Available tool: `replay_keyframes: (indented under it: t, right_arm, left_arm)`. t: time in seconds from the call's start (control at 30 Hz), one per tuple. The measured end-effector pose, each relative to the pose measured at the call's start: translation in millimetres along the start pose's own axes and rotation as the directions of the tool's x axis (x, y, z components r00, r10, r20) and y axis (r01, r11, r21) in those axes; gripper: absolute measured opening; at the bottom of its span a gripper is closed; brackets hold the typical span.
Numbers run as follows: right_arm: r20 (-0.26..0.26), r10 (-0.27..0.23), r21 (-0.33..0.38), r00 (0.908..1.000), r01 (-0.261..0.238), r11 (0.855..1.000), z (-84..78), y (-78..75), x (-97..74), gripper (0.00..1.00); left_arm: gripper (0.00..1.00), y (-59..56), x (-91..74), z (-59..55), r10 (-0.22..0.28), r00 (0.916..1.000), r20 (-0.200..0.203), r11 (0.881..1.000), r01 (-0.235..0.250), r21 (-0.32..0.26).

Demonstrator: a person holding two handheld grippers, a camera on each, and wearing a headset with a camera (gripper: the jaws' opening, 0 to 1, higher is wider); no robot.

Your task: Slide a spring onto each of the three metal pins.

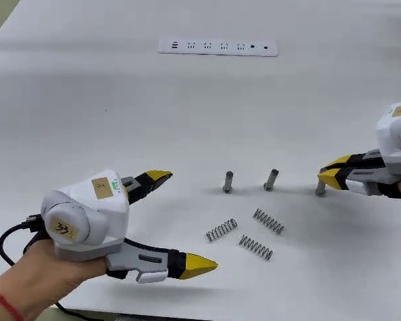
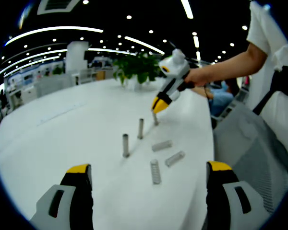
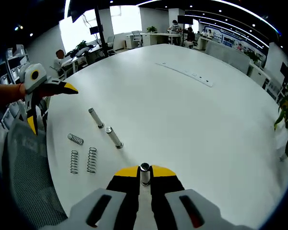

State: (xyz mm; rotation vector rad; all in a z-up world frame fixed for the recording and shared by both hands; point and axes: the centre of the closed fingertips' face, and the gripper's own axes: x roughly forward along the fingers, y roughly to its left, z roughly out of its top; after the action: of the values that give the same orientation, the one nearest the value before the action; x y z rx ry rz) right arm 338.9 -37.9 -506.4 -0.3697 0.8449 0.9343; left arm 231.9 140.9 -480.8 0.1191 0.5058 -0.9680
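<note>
Plain white tabletop [image 1: 120, 120] and white power strip [image 1: 217, 47]; dull silver-grey pins [image 1: 228, 181], silver springs [image 1: 221, 229]. White-and-grey shells, black jaws and bright yellow tips on left hand-held gripper [image 1: 186, 221] and right hand-held gripper [image 1: 329, 172], each with a tan label sticker, small green print beside the left one's. Black cable [image 1: 10, 234] at the left one, red band [image 1: 3, 304] on the wrist under it.
</note>
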Motion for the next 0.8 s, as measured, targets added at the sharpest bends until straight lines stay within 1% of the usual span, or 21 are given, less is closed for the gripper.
replay_keyframes:
  t: [0.3,0.8]
  right_arm:
    - [0.024,0.0,0.003,0.9997,0.0,1.0,-2.7,2.6,-4.4,0.09]
    - [0.061,0.003,0.003,0.9981,-0.003,1.0,-0.6,6.8,-3.9,0.09]
  left_arm:
    - [1.0,-1.3,1.8,0.7,-0.003,1.0,0.0,1.0,0.003,0.001]
    - [1.0,-1.2,0.7,0.4,0.001,1.0,0.0,1.0,-0.001,-0.002]
